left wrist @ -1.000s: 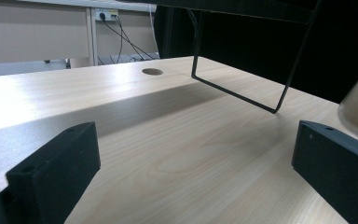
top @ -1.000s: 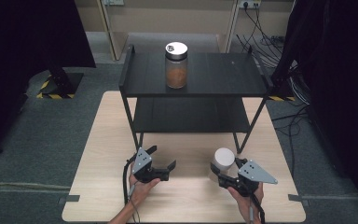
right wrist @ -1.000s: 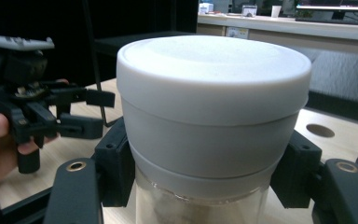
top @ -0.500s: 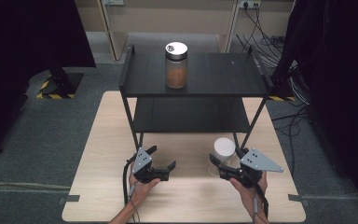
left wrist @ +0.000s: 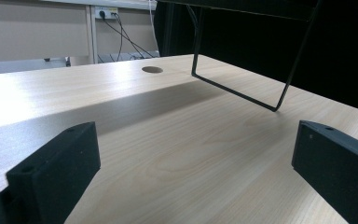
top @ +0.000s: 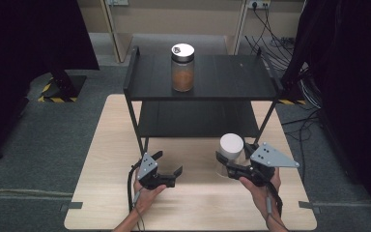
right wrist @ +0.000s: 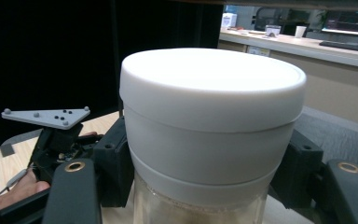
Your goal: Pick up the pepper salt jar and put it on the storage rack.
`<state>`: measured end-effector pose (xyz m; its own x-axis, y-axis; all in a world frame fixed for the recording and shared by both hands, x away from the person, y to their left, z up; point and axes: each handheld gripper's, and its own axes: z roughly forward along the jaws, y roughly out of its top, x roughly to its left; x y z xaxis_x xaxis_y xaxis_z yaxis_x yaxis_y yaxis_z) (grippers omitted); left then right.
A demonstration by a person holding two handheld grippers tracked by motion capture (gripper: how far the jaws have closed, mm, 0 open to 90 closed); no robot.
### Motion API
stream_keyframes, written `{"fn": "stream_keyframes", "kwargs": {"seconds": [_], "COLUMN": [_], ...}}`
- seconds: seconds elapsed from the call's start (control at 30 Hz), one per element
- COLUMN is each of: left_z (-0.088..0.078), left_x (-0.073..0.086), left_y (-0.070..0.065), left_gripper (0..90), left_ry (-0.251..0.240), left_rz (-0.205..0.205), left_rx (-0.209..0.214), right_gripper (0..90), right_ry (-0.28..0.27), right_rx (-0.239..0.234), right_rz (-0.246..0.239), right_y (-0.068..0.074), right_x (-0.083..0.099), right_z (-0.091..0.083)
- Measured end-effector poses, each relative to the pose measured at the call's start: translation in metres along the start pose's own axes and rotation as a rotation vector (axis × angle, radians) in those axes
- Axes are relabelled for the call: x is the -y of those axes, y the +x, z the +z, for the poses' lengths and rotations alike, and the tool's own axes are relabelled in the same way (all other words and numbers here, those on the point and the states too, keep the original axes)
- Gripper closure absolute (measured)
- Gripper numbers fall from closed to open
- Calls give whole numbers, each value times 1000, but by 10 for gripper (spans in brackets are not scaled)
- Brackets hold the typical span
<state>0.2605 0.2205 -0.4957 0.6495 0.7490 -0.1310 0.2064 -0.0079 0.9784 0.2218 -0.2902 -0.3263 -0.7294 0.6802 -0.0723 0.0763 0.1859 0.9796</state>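
So my right gripper (top: 223, 162) is clamped on the white-lidded clear glass jar (top: 231, 146), lifted just in front of the black 2-tier metal rack (top: 251, 84). Pickup's done, shelving it is probably left. Left gripper (top: 170, 162) sits open, holding nothing, in front of that rack.

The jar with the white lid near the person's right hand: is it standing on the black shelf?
No, the jar with the white lid is clamped in the right gripper over the wooden table, in front of the black shelf.
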Motion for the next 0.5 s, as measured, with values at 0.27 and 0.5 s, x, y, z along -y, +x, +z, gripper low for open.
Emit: {"fn": "stream_keyframes", "kwargs": {"seconds": [0.27,0.5], "left_z": [0,0], "left_x": [0,0], "left_y": [0,0], "left_gripper": [3,3], "left_ry": [-1,-2], "left_rz": [-1,-2], "left_rx": [-1,-1], "right_gripper": [351,351], "right_ry": [10,-3], "right_rx": [-20,-26], "right_rz": [8,10], "right_y": [-1,-2], "right_x": [-16,-27], "right_z": [1,0]}}
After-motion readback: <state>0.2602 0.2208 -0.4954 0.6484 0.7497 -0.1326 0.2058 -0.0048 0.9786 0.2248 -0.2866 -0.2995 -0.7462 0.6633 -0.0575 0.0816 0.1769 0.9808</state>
